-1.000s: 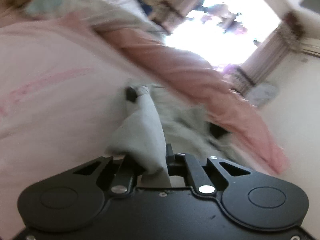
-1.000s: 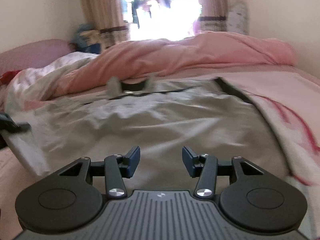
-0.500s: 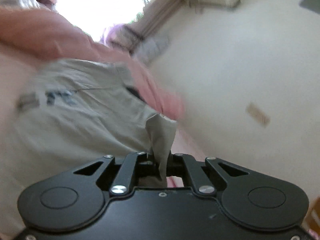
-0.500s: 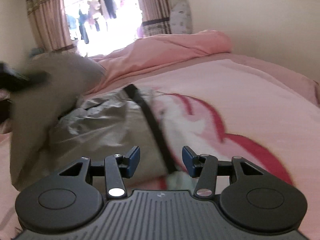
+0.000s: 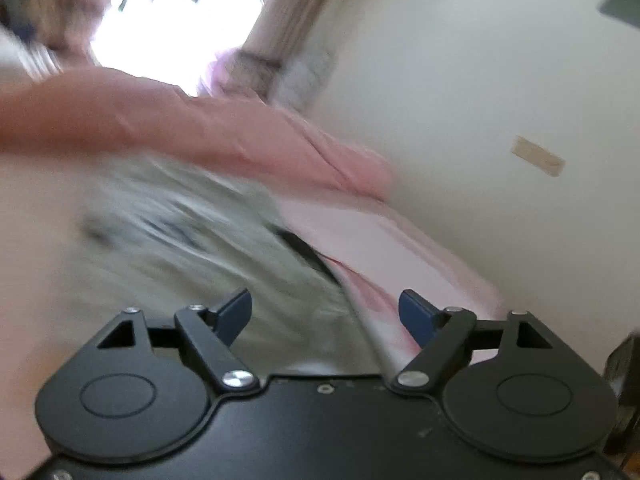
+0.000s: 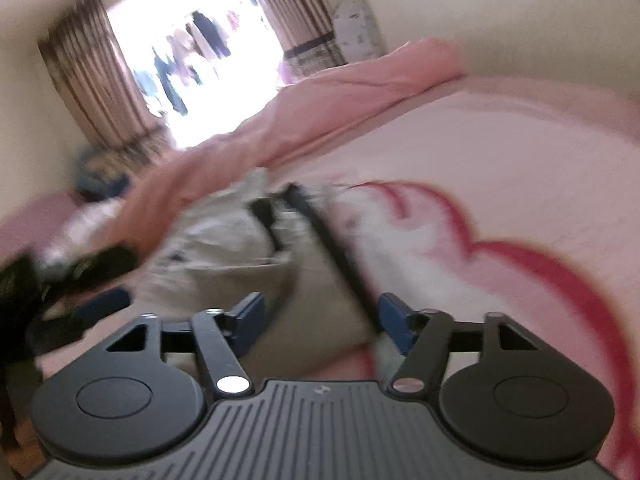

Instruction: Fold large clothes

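Grey garment (image 6: 256,256) lying on the pink bed (image 6: 500,160).
Left gripper (image 5: 325,310) and right gripper (image 6: 320,316) hover over its near edge, jaws apart, holding nothing.

L hand-held gripper (image 5: 325,309) now open; garment (image 5: 192,248) free

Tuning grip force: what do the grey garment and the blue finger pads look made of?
Grey garment: thin woven cloth, matte, probably cotton or a blend; it creases and folds softly, with a darker black trim band. Blur hides the weave. Finger pads: matte blue, likely rubber or soft plastic, without glare; the fingers' linkages look like hard black plastic.
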Demonstrator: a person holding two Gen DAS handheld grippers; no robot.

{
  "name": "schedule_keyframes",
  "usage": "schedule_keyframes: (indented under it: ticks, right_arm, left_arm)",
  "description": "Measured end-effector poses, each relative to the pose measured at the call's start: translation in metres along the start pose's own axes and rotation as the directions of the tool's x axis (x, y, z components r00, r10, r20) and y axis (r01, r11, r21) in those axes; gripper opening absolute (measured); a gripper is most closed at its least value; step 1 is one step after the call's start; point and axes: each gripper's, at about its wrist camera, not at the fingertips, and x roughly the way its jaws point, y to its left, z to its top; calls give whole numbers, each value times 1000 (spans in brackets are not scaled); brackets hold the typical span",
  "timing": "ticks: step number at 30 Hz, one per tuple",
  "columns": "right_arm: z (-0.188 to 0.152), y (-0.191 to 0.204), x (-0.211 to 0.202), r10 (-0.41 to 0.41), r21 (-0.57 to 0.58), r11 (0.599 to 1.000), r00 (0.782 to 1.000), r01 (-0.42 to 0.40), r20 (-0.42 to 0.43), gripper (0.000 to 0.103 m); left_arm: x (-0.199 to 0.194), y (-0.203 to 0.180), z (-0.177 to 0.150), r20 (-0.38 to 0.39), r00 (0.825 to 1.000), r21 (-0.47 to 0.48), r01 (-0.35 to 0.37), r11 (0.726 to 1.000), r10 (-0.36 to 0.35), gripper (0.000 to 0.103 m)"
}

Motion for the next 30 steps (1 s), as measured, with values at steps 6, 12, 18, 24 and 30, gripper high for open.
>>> schedule_keyframes:
  ticks: [6, 12, 18, 24, 30]
  right_arm:
    - [-5, 11, 34, 126, 113, 987, 990, -118, -69, 86]
    - [-9, 30, 61, 14, 79, 997, 995, -6, -99, 86]
    - [-6, 33, 72, -68, 32, 997, 994, 71, -89, 78]
    - [13, 39, 57, -55, -11, 998, 997, 55, -46, 3]
    - [31, 13, 22, -8, 34, 999, 999, 7, 44, 3]
  left_arm:
    - [-54, 48, -38, -5, 957, 59, -291, 955, 291, 82]
    - [-27, 68, -59, -130, 945, -14, -304, 953, 299, 79]
    - [-15, 64, -71, -168, 950, -22, -269, 963, 262, 49]
    - [-30, 49, -62, -162, 946, 11, -283, 959, 281, 31]
    - [-40, 35, -60, -157, 944, 71, -282, 957, 290, 26]
